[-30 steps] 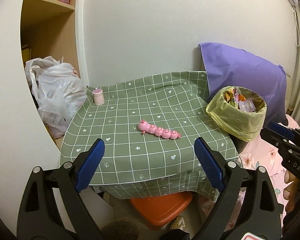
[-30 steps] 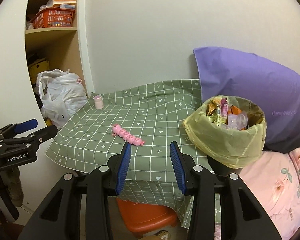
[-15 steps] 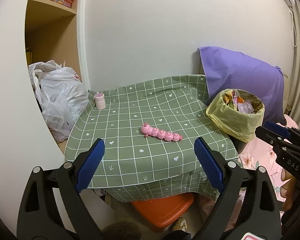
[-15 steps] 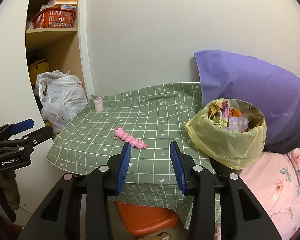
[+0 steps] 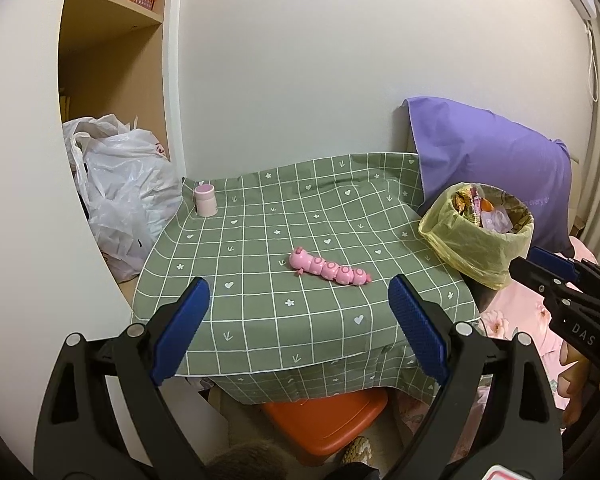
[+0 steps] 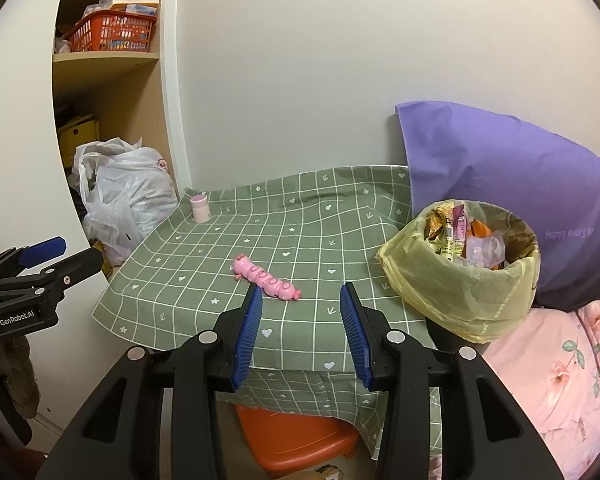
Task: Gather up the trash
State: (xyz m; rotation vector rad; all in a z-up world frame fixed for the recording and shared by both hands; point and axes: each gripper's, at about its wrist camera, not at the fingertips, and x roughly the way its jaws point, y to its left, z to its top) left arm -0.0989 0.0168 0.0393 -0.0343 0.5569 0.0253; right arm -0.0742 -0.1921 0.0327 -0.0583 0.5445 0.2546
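risk: pink segmented plastic caterpillar toy (image 5: 329, 271) and small pink lidded jar (image 5: 205, 199) aren't obviously trash; a grab at either is likely a mis-pick
risk 2: yellow-bagged bin (image 6: 464, 276) at the right edge of the green checked tablecloth (image 5: 268, 320) looks full; wrappers could spill if bumped
left gripper (image 5: 296, 330): jaws wide apart, empty, hovers off the near edge, tilted down
right gripper (image 6: 302, 334): jaws part-open, empty, near edge, just short of the toy
trash: all visible pieces sit in the bin
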